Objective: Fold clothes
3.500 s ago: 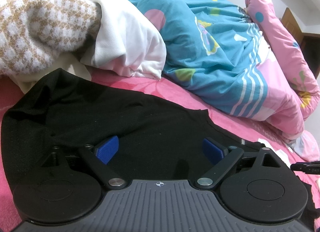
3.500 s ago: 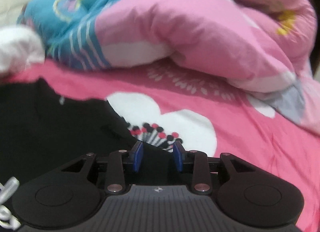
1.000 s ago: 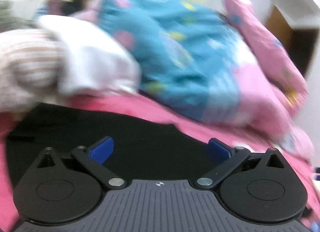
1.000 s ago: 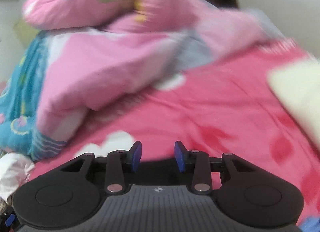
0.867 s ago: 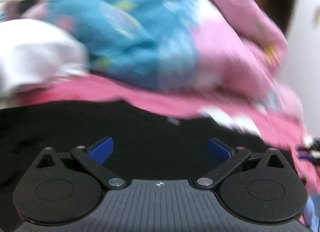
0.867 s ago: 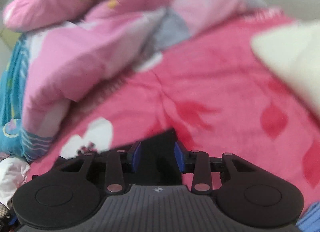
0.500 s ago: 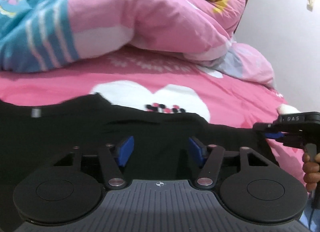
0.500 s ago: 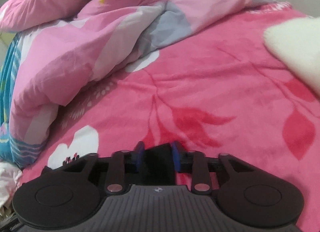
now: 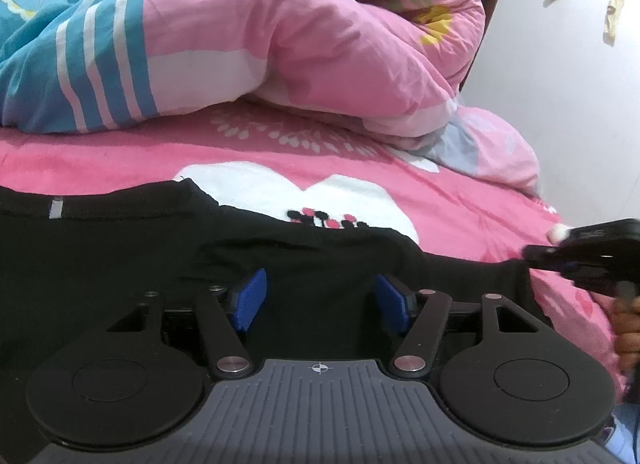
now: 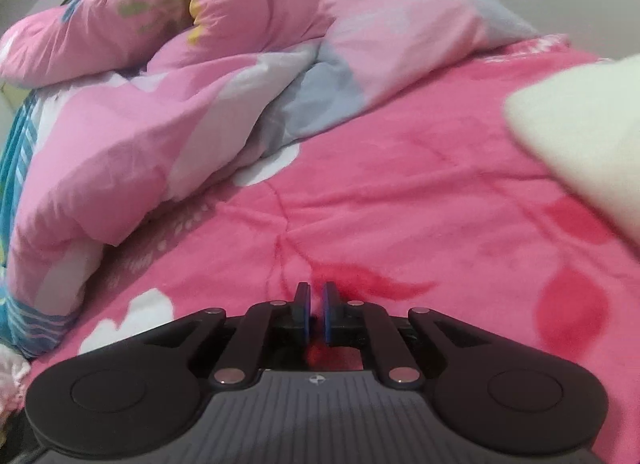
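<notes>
In the left wrist view, the black garment [image 9: 120,248] is spread on the pink bedspread [image 9: 460,200]; the left gripper [image 9: 322,300], jaws partly apart after reopening slightly, rests over it, grip uncertain. In the right wrist view, the right gripper [image 10: 316,312] is nearly closed; no cloth is seen between its 2 pads.

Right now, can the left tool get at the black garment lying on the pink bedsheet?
Probably yes. The left tool sits open right over the black garment, its fabric between the blue pads, with nothing in between.

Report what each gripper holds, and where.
Right gripper, jaws just closing, pinches the black garment by its right-hand end. Left gripper, jaws just closing, stands open over it, holding nothing.
</notes>
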A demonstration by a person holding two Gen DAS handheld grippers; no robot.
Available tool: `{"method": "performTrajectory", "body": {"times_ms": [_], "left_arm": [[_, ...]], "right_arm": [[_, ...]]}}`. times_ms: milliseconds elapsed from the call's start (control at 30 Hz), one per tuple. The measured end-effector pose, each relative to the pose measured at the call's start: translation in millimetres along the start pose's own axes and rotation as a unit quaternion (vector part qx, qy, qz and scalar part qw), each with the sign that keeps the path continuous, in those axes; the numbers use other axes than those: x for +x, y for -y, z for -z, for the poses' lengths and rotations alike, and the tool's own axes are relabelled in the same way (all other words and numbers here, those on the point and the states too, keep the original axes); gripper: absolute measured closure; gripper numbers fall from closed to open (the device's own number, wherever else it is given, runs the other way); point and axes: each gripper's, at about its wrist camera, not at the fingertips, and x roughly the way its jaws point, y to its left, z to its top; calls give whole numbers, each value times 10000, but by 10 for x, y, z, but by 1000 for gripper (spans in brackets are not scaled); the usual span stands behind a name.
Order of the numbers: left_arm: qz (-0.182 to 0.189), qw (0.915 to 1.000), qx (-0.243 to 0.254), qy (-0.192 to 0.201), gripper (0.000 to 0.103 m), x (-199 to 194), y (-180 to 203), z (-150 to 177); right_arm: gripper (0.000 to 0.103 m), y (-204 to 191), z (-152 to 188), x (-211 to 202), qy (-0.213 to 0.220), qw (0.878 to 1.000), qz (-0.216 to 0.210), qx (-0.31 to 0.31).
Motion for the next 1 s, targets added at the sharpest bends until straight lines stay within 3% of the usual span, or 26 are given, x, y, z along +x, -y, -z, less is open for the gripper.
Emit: {"method": "performTrajectory", "body": {"times_ms": [100, 233, 367, 433, 600, 667, 700, 767, 833, 933, 1000], "left_arm": [[35, 10000, -43, 4, 39, 2, -14, -1], [75, 9999, -100, 13, 39, -3, -33, -1], [106, 9998, -146, 19, 39, -4, -49, -1], [121, 9998, -167, 21, 39, -4, -57, 0], [154, 9997, -207, 23, 38, -5, -68, -5], [155, 9997, -210, 22, 38, -5, -69, -6], [156, 9997, -209, 23, 38, -5, -69, -6], [157, 9996, -213, 24, 38, -5, -71, -6], [162, 9996, -221, 26, 38, -4, -75, -6], [168, 9996, -232, 30, 38, -7, -76, -5], [184, 9995, -252, 34, 37, -9, -84, -6]], "right_arm": [[95, -123, 46, -292, -353, 9988, -19, -340], [75, -265, 248, -524, -1076, 9912, 55, -763], [73, -265, 453, -572, -1427, 9845, 160, -1008], [78, -312, 599, -567, -1591, 9730, 400, -1622], [77, -527, 744, -719, -1474, 9431, 1194, -2733], [77, -697, 782, -768, -1224, 9321, 1265, -3166], [77, -781, 800, -784, -1102, 9287, 1182, -3337], [77, -968, 865, -735, -951, 9285, 470, -3559], [78, -1106, 1013, -600, -1105, 9121, -33, -3947], [80, -1070, 1198, -457, -1520, 8868, 6, -4364], [80, -923, 1098, -521, -1650, 8976, 52, -4088]]}}
